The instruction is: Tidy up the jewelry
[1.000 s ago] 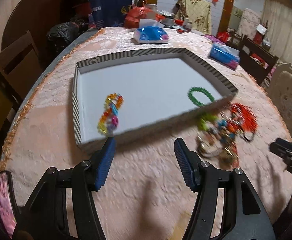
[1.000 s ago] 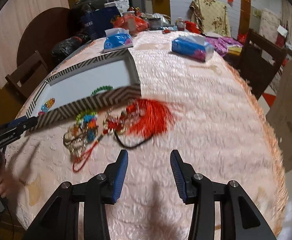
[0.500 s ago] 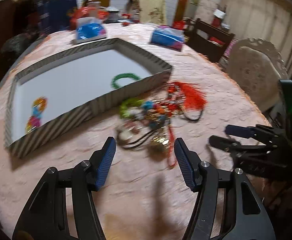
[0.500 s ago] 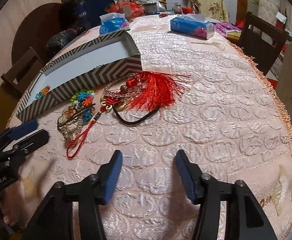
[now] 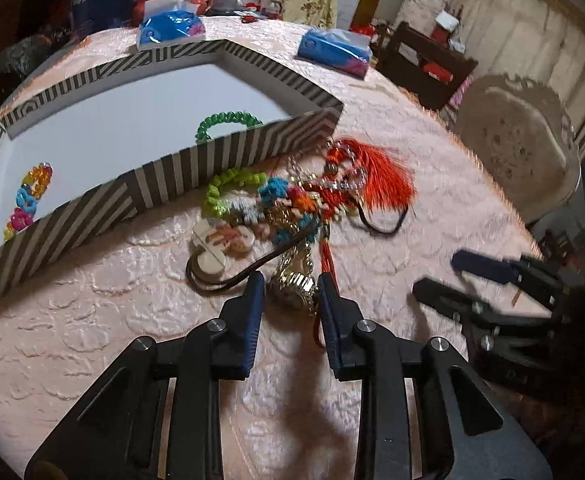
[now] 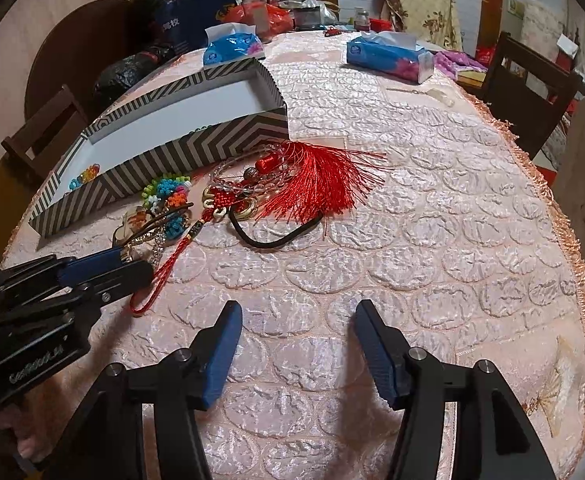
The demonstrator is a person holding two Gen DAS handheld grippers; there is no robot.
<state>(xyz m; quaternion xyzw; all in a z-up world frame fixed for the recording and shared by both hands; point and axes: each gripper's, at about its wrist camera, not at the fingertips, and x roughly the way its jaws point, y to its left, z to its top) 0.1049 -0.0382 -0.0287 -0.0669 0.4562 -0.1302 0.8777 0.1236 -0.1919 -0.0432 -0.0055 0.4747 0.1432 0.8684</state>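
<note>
A striped tray [image 5: 228, 160] holds a green bracelet [image 5: 228, 118] and a multicoloured bead bracelet [image 5: 28, 196]. Just outside its wall lies a tangled heap: a lime bracelet [image 5: 228, 188], a red tassel [image 5: 380, 176], white discs [image 5: 220, 240] and a gold chain [image 5: 292, 284]. My left gripper [image 5: 290, 280] is at the heap's near end. Its jaws are closing, and the gold chain fills the gap between the pads. My right gripper [image 6: 298, 312] stands open over bare cloth, short of the tassel [image 6: 316, 184] and a black cord [image 6: 276, 236]. It also shows in the left wrist view [image 5: 438, 272].
Two blue tissue packs [image 5: 172, 28] [image 5: 334, 46] lie beyond the tray on the pink embossed cloth. The fringed table edge [image 6: 564, 216] curves along the right. An upholstered chair [image 5: 520, 136] stands past it, and a wooden chair [image 6: 40, 132] to the left.
My left gripper swung from facing the tray to the jewelry heap, came in low, and its jaws narrowed around the gold chain. My right gripper's jaws widened a little; it hardly moved.
</note>
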